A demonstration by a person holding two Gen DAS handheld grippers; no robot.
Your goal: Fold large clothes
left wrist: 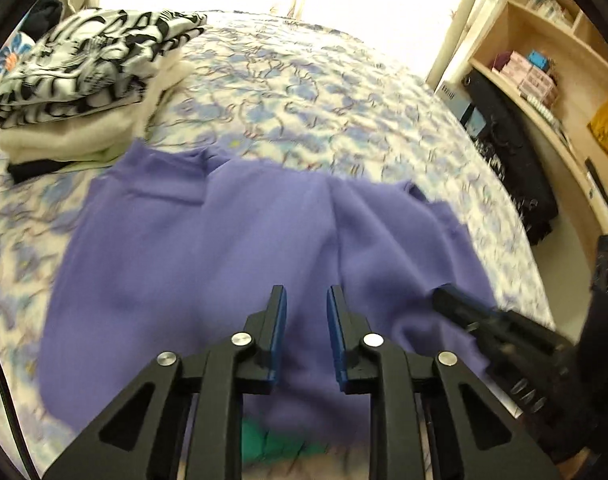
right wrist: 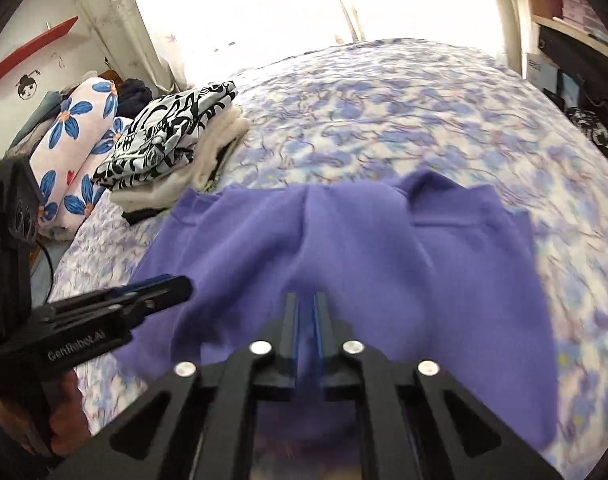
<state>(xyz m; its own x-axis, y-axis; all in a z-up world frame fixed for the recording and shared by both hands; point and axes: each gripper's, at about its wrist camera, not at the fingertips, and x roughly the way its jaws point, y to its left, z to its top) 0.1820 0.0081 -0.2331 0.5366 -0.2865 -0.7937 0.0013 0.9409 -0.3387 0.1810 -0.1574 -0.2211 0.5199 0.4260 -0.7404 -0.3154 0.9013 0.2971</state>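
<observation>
A purple garment [left wrist: 232, 248] lies on a flowery bed [left wrist: 323, 92], left gripper [left wrist: 305, 300] jaws slightly apart and empty, right gripper [right wrist: 305, 304] jaws nearly closed, holding nothing.

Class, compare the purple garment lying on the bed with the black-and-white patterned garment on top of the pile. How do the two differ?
The purple garment is plain in colour; the black-and-white garment carries a bold swirling print. The purple garment lies spread out and rumpled straight on the bedspread; the black-and-white garment is folded compact and sits on top of a stack of folded clothes. The purple one covers far more of the bed. Both are fabric items on the same bed.
</observation>
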